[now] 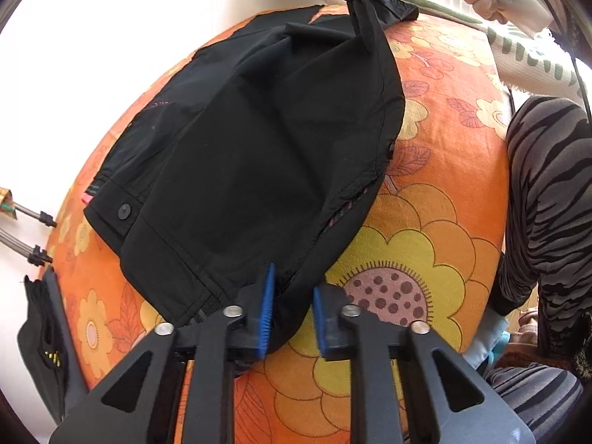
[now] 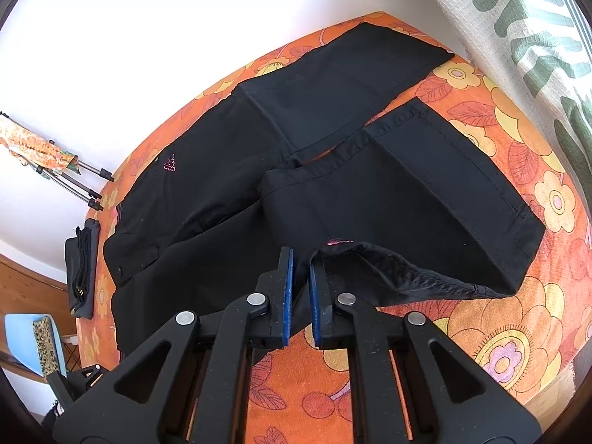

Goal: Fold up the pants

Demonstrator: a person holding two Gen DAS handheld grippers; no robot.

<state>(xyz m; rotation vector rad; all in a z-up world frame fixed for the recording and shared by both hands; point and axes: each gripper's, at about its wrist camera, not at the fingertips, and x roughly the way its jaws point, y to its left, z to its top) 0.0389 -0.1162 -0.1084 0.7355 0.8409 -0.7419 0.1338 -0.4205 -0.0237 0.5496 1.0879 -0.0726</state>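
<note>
Pants mid-fold on the floral bed

Both claws, left claw point(image 1: 290, 310) and right claw point(image 2: 300, 298), pinch the black pants point(image 2: 229, 170); one leg is doubled over, further folds remain.

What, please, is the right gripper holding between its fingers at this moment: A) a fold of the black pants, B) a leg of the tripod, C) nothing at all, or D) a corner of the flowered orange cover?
A: in the right wrist view the right gripper has its blue-padded fingers pinched on a raised fold of the black pants, lifting it off the orange cover.
</note>
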